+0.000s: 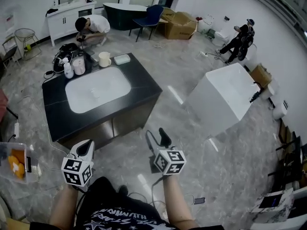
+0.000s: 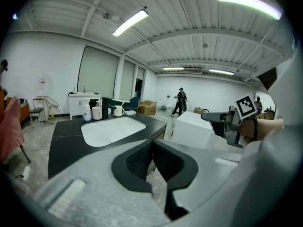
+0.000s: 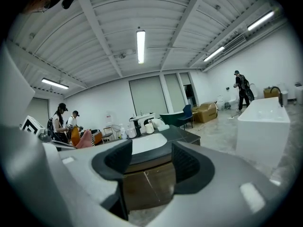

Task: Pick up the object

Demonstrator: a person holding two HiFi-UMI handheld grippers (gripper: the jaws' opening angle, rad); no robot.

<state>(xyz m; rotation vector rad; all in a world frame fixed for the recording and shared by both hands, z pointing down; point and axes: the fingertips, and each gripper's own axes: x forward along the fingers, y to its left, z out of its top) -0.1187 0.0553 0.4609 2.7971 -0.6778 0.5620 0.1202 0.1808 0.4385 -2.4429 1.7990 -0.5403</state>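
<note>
Basically a big room with a glossy grey stone-look floor (image 1: 230, 166). A dark matte slab counter (image 1: 139, 87) holds a white rounded-rectangle basin (image 1: 98, 89), smooth and shallow. A white boxy tub (image 1: 225, 97) with sharp edges stands apart on the right.

Both grippers hang low over the floor, short of the counter. The right gripper (image 1: 157, 139) has its 2 ribbed black pads spread wide with only air between them. The left gripper (image 1: 86, 150) has its pad tips pressed together, holding nothing.

4 small things sit at the counter's far end, well apart from both grippers: a cream mug (image 1: 104, 59), a pale flat tray (image 1: 122, 59) just beside it, a white jar (image 1: 78, 66) and a white bottle (image 1: 68, 70). Cannot tell which one is the object to pick up.
</note>
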